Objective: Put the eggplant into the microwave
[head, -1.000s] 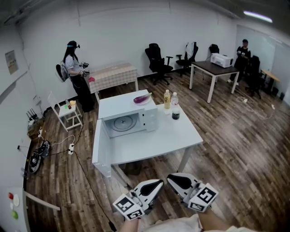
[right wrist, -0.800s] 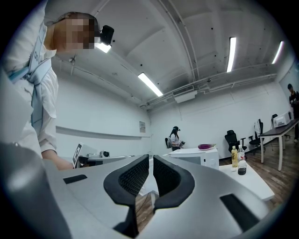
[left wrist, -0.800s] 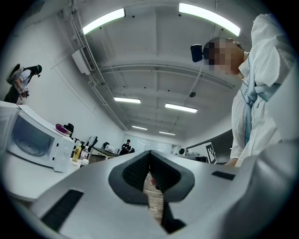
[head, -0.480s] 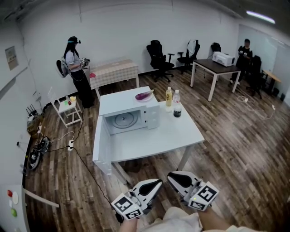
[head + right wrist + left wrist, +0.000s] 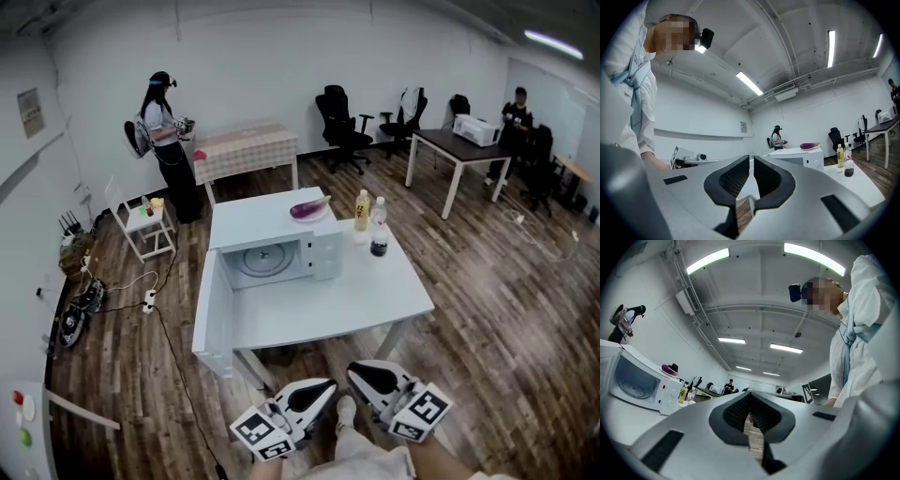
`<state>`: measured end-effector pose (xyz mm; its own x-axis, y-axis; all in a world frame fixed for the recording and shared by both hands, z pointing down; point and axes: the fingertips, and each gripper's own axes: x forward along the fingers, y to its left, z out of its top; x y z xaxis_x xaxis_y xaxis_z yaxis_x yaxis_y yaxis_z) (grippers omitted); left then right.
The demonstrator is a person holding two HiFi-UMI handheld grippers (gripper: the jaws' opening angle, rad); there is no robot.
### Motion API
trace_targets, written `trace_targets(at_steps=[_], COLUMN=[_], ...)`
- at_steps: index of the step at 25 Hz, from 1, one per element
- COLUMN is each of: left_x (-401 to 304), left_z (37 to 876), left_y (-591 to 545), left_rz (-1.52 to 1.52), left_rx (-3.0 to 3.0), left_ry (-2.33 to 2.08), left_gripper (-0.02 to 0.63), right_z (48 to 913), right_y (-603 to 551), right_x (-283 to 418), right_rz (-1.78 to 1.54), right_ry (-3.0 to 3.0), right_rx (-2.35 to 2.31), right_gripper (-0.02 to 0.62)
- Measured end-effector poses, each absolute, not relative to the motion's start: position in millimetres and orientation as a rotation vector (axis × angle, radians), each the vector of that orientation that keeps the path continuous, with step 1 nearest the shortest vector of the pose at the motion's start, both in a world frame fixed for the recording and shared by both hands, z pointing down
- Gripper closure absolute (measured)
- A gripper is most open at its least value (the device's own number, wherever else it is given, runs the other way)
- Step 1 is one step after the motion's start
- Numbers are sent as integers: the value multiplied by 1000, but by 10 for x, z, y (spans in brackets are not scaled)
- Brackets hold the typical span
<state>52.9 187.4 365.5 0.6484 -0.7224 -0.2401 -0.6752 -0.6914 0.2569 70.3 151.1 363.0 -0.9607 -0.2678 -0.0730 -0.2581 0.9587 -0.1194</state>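
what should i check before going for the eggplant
1. The door of the microwave is open: ok.
2. The eggplant is located, on the plate on top of the microwave: ok.
3. The left gripper and the right gripper are empty: ok.
4. One gripper is open for the grasp: not ok, both are shut.
5. The grippers are near the eggplant: not ok, they are short of the table.

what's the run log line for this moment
eggplant: on top of microwave | door: open | left gripper: shut, empty | right gripper: shut, empty | both: short of table
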Motion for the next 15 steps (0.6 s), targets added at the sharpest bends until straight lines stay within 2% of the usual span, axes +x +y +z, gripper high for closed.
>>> trace_targets(at_steps=[15], left_x=[188], left_z=[3621], left_y=[790], left_rz=[-451], left_rx=[2692], left_ry=[-1193], left_gripper=[603], right_z=[3556], right_y=[358], right_x=[338], right_rz=[-197], right_ry=[3009], right_rx=[-349], right_gripper=[560])
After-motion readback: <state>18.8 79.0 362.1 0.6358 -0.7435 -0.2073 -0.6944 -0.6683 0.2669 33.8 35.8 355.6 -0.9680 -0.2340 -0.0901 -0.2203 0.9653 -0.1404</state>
